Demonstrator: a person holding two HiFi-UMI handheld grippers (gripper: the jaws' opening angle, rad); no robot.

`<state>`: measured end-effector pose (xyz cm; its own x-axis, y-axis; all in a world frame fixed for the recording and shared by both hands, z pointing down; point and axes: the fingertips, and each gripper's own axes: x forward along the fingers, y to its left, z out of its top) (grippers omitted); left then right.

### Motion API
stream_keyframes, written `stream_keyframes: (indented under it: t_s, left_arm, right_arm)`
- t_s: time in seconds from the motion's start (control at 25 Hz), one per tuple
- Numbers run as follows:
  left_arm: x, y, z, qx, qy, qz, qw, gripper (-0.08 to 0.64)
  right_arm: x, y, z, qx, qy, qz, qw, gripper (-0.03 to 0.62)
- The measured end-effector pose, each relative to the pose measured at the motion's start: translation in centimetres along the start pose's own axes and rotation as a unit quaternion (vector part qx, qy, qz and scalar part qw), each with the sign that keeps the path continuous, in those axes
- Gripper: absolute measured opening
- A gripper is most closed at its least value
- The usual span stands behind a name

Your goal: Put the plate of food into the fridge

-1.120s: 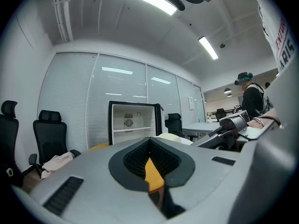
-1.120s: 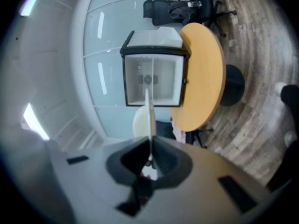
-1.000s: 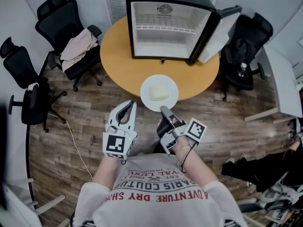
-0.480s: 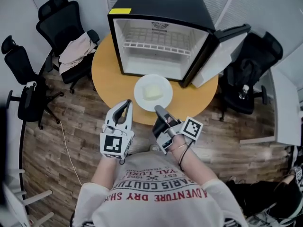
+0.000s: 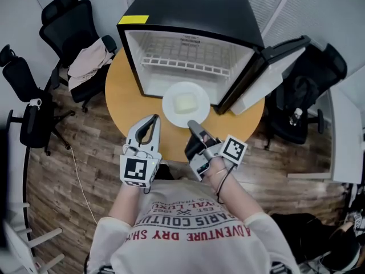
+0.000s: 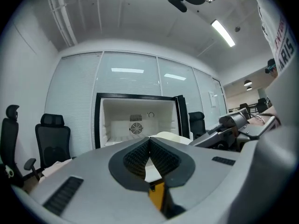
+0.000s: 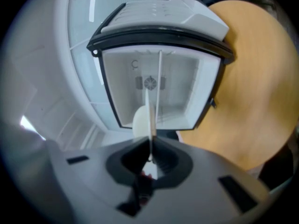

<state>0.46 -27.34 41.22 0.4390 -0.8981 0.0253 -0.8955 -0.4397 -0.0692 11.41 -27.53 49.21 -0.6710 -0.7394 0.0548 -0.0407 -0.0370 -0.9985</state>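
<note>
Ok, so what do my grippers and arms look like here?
The left gripper and right gripper have grey bodies with dark ribbed fingers. Each carries a white cube with black square markers. A thin dark cable loops at the right wrist. You wear a short-sleeved grey T-shirt with red lettering.

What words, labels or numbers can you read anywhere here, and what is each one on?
"ARIS COUTUR": red print on the person's shirt, upside down to the head view, ends unclear.
"ADVENTURE DRY SHR": another red line on the shirt, cut off.
Smaller shirt print: too blurred to read.
Yellow label on the fridge: no readable text.
</note>
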Motion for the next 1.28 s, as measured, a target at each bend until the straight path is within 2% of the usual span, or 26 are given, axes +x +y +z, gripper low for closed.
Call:
stream_keyframes:
  t_s: [0.24, 0.48, 0.96, 1.28]
  left_arm:
    - [3.9, 2.5, 0.2, 0.011, -0.001, -0.035, 0.9993, 0.032]
    - [7.3, 5.4, 0.5, 0.013, -0.006, -0.055, 0.9984, 0.032]
    - [10.5, 8.0, -0.8, -0.010, 0.004, -0.068, 0.9976, 0.032]
    - [11.9, 8.8, -1.6, -0.004, 0.010, -0.070, 0.9975, 0.032]
  right_arm:
    - [4.2, 0.2, 2.0, 0.002, -0.028, -0.006, 1.000, 0.037]
    - [7.8, 1.2, 4.3, 0.002, -0.052, -0.002, 0.999, 0.037]
    - [11.9, 0.5, 8.2, 0.023, -0.099, -0.015, 0.995, 0.038]
    - [13.5, -0.7, 9.4, 0.036, -0.110, -0.026, 0.993, 0.038]
